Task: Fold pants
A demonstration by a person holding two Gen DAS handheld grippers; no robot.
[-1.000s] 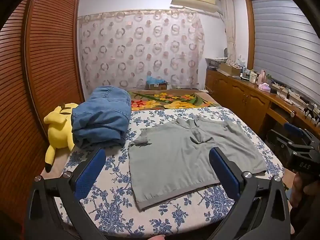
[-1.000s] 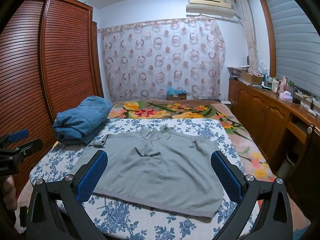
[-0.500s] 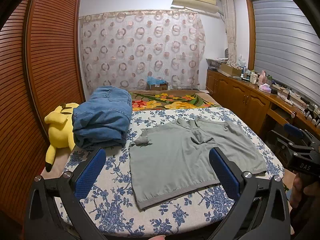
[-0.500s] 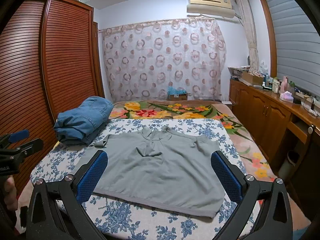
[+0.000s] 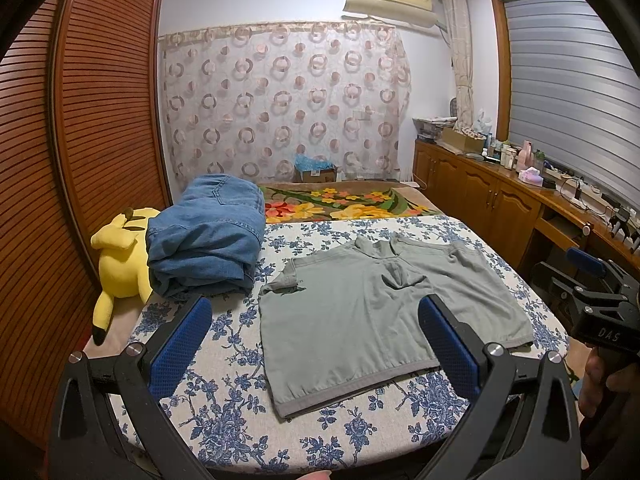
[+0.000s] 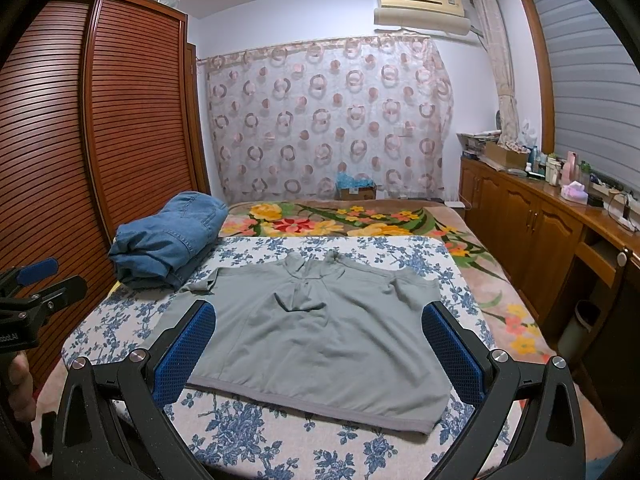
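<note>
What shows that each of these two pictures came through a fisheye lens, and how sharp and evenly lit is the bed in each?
Left wrist view: dark corners ring the frame, the wardrobe bows, and the grey shirt is sharp under even indoor light. Right wrist view: the same vignette, a curved wardrobe, and the folded jeans are crisp, with soft shadows and no glare.

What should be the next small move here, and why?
Probably bring the left claw toward the blue jeans. The task is pants, and the jeans sit bundled at the bed's left side beside the yellow plush toy, while the grey shirt lying flat in the middle is not pants. Both claws, the right claw too, are open and hold nothing.
</note>
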